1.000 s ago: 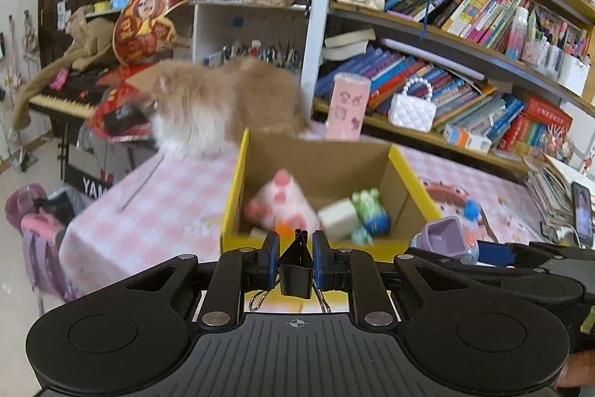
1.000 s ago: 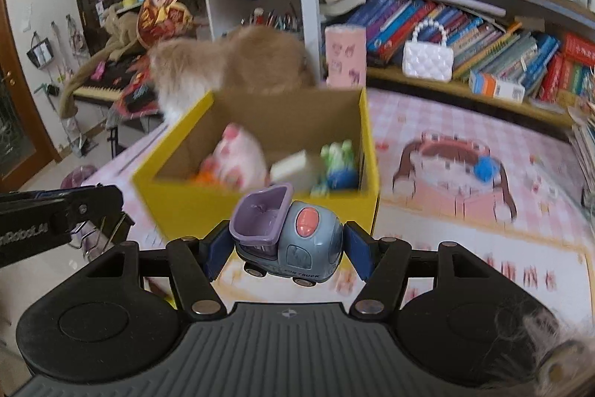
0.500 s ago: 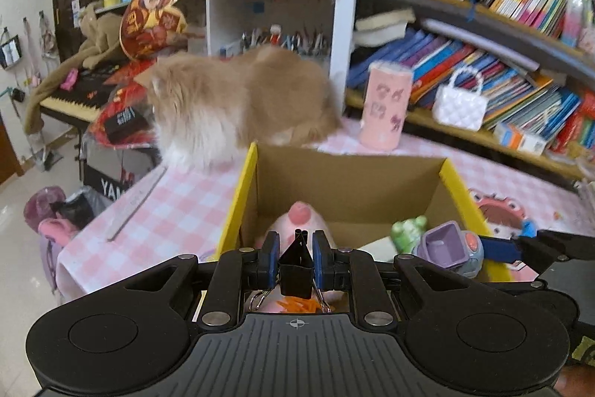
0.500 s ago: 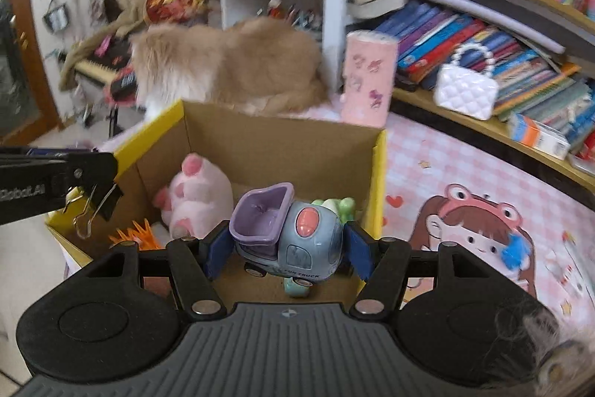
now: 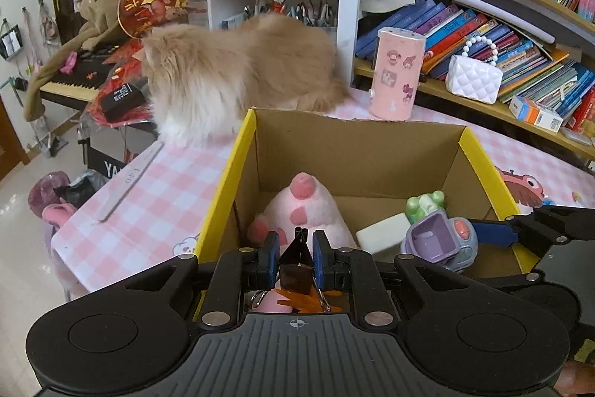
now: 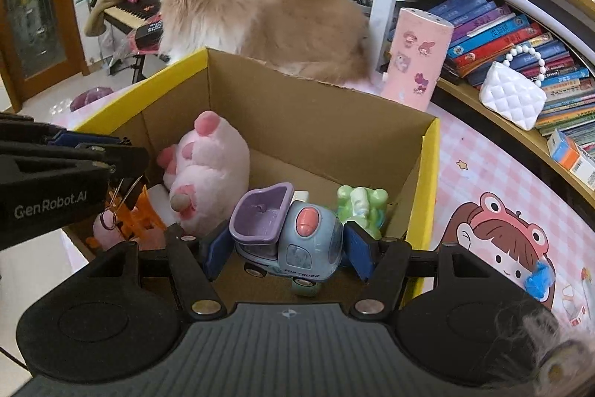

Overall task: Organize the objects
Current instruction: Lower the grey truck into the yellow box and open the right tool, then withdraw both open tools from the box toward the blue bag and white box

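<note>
**Two items over the box, neither dropped yet**

Left wrist view first: your left hand-held gripper [image 5: 296, 261] is clenched on a black binder clip [image 5: 295, 263], hanging just over the near wall of the yellow cardboard box [image 5: 238, 155]. Inside already sit a pink plush paw [image 5: 303, 211], a white block [image 5: 383, 235] and a green toy [image 5: 425, 203], with something orange low at the near edge. Off to the right your other gripper brings in the toy truck [image 5: 440, 240]. A fluffy cat [image 5: 238, 73] sits on the pink checked surface [image 5: 148, 203] behind the box, beside a pink tin [image 5: 398, 73].

Now the right wrist view: your right hand-held gripper [image 6: 288, 253] is grasping the blue-and-purple toy truck [image 6: 290, 233] by its sides, held over the box's open top, the floor of the box showing beneath its wheels. The left gripper [image 6: 74, 181] reaches in from the left, clip handles dangling.

Several things are boxed; by my read the clip and truck still need releasing. A small blue thing [image 6: 539, 279] lies out on the surface.
</note>
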The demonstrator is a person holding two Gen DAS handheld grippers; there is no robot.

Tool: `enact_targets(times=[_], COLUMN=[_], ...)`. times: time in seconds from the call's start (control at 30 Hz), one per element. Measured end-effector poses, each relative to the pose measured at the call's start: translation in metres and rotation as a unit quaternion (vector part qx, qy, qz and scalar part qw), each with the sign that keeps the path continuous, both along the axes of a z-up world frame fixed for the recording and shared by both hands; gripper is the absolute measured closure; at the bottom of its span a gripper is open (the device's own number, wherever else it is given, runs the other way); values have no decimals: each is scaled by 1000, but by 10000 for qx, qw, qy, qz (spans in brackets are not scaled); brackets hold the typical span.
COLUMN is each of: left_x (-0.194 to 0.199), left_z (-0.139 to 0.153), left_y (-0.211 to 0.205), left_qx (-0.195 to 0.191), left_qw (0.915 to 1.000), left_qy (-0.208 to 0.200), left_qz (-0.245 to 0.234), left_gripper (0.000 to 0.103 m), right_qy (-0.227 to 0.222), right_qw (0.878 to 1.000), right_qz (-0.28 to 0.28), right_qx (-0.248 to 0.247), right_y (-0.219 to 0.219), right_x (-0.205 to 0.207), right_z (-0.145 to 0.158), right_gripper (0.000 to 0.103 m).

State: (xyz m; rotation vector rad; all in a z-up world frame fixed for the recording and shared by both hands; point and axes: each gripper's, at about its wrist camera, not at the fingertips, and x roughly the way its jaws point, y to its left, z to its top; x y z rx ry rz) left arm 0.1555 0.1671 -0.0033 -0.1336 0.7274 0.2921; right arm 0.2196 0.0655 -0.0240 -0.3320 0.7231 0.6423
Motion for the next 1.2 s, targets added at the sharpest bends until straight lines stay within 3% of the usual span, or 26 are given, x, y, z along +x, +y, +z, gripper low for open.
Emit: enact_targets(times=[0.17,0.27,0.33,0.43,0.73,1.2], left_x=[-7,-17,-26,-42,-100,-178], left_z=[6,16,25,37,48,19], left_y=[-1,-3,-4,-4,0,11], left_qx=[-12,97,174,216,125,-78], left_qw=[9999,9995,9988,9976,9965,9995], left_qy=[-107,-283,-444,-654,-818,-304], left_qz=[-10,-43,-67,-99,-126,-48], left_gripper=[76,65,50,41,22,16], right_qy=[-60,-128,-206,-319,-486,-252], right_qw=[9999,9996,9991,9979,9924,9891], right_qz=[-125,-199,-260,-388,-852,-1356], right_qx=[76,174,249,414,736,522], right_y=[-3,-7,-11,-18,-39,-49], right_x=[-2,-8,-14,-28,-86,-181], right_z=[5,14,21,33,56,31], right_gripper=[39,37,37,37,34,31])
